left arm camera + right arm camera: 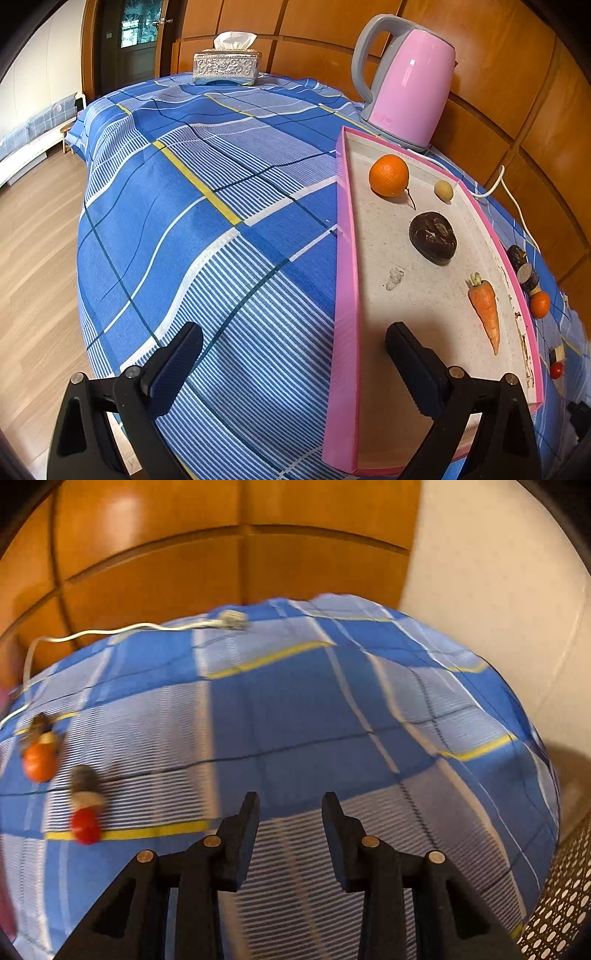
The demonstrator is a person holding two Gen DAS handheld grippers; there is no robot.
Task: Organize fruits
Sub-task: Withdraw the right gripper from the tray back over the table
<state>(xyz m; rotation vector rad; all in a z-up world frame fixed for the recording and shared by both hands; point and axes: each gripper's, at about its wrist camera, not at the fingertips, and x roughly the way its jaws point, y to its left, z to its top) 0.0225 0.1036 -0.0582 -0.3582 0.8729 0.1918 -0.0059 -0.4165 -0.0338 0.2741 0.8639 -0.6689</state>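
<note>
In the pink tray (pixel 345 258) we already have an orange (pixel 388 175), a small yellowish fruit (pixel 443 190), a dark brown lump (pixel 433 237) and a carrot (pixel 485 312), all lying apart on the tray floor. Outside it, along the tray's far long rim near the table's wall-side edge, a small orange (pixel 40 762), a red tomato-like fruit (pixel 85 825) and some dark cut pieces (pixel 85 779) wait on the blue checked cloth (pixel 295 720). We judge the step in hand to be fetching the next of these.

Our right gripper (pixel 290 805) hovers over bare cloth, its jaws a little apart and holding nothing; the loose fruits lie off to its left, so the next move calls for swinging that way and spreading wider. Our left gripper (pixel 295 339) hangs across the tray's near rim, jaws spread wide and empty.

The cloth's middle gives us open room. The kettle (pixel 406 77) crowds the tray's far corner, its white cord (pixel 110 631) trails along the wall-side edge, and the tissue box (pixel 226 66) sits at the far edge.
</note>
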